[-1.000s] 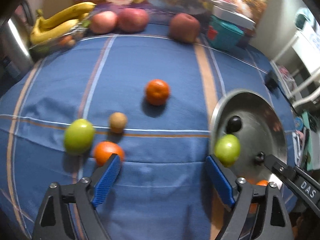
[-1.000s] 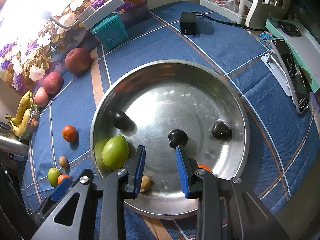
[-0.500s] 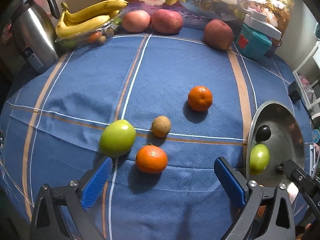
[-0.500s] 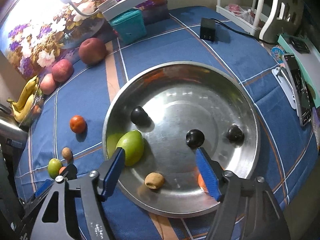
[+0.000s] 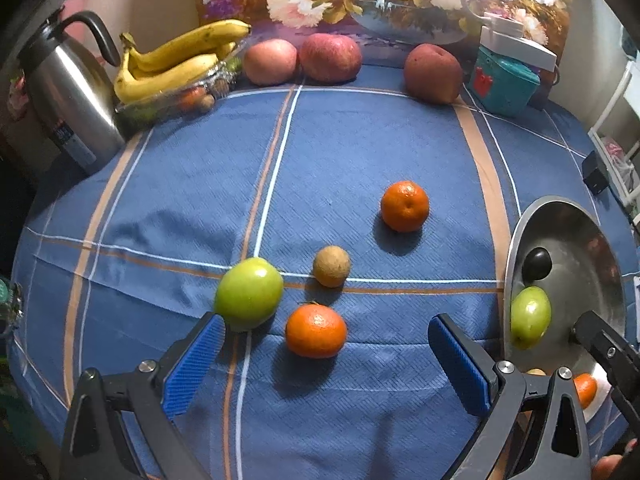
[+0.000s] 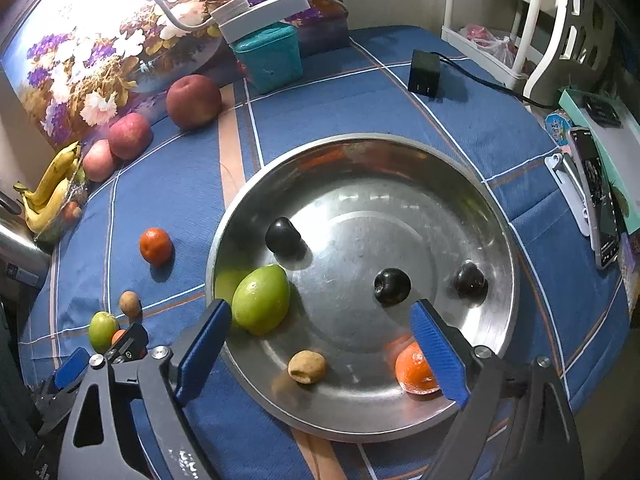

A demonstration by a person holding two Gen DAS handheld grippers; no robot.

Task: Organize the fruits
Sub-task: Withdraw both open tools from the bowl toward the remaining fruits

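My left gripper (image 5: 326,354) is open and empty, low over the blue cloth, with an orange (image 5: 315,331) just ahead between its fingers. A green fruit (image 5: 249,293), a small brown fruit (image 5: 331,266) and a second orange (image 5: 405,206) lie beyond it. My right gripper (image 6: 320,352) is open and empty above the near rim of the steel bowl (image 6: 492,216). The bowl holds a green fruit (image 6: 262,299), a brown fruit (image 6: 307,366), an orange (image 6: 414,368) and three dark plums (image 6: 283,236).
At the back stand bananas (image 5: 176,60) in a clear tray, three red apples (image 5: 330,57), a steel kettle (image 5: 68,100) and a teal box (image 5: 504,80). A black adapter (image 6: 424,73), a phone (image 6: 596,196) and a white rack (image 6: 520,20) are to the right.
The left gripper swung left from the bowl toward the loose fruit and now has the near orange between its open fingers. The right gripper opened wide and pulled back from the bowl.
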